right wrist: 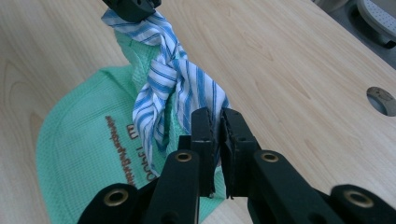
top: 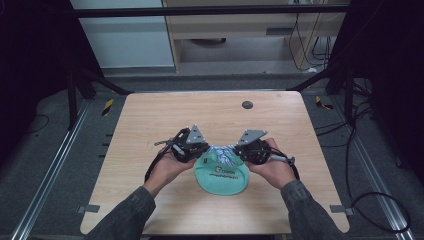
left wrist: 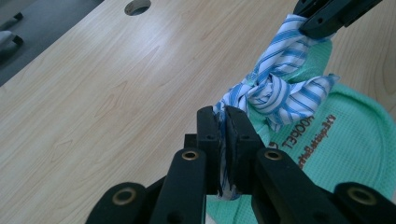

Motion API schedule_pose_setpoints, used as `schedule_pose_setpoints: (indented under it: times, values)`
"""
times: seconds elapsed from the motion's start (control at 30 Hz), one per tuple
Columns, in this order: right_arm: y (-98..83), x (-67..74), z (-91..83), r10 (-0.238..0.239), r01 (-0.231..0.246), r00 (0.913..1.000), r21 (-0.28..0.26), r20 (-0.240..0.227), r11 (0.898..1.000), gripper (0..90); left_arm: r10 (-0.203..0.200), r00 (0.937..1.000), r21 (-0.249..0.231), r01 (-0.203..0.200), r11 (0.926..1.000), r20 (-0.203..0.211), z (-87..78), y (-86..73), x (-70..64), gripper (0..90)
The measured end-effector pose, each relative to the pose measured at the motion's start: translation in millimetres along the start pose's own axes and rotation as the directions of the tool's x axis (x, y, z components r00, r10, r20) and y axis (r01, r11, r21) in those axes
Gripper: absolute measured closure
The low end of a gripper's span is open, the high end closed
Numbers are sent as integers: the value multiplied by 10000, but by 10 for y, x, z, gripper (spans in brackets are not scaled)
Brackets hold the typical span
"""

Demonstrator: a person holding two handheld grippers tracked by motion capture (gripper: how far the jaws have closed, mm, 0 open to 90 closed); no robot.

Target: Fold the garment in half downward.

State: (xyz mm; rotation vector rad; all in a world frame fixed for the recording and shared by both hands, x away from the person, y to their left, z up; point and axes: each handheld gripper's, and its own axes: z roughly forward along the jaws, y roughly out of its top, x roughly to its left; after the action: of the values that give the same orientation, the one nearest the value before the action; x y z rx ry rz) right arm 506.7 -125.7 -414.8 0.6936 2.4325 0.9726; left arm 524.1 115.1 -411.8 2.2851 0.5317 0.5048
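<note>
1. My left gripper (left wrist: 223, 140) has its jaws clamped on one end of the blue-and-white striped cloth (left wrist: 275, 91); the fabric is pinched flat between the pads.
2. My right gripper (right wrist: 217, 135) has its jaws clamped on the other end of the same striped cloth (right wrist: 170, 79).
3. The cloth is twisted into a cord with a knot (left wrist: 254, 88) near its middle, and it runs from one pair of jaws to the other.
4. Seen from above, the striped cloth (top: 223, 152) has its long axis across the desk (top: 210, 115), left gripper (top: 202, 150) to right gripper (top: 240, 150), and the knot lies between them.
5. A mint green waffle cloth (top: 221, 175) with printed lettering lies flat on the desk under and just behind my jaws, on my side of them. The cord passes over its far edge.
6. Whether the knot touches the green cloth (right wrist: 88, 154) I cannot tell.
7. A round hole (top: 247, 105) in the desk sits well beyond my jaws.
</note>
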Motion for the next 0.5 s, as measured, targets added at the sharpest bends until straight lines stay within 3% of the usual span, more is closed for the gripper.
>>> schedule_pose_setpoints:
  times: [0.07, 0.17, 0.5]
  values:
    - [-13, 21, -2, -3, 3, 10000, 3, -57, 10000, 844, 160, 9999, -79, -161, 9998, -46, -12, -37, -62, 853]
    - [-76, 86, 5, -213, 214, 9997, 83, -70, 9997, 844, 98, 9999, -134, -96, 9999, 103, -14, -119, -131, 853]
    - [-247, 196, 25, -213, 216, 9996, 143, -196, 9997, 842, 63, 9992, -185, -56, 9998, 384, -12, -239, -258, 852]
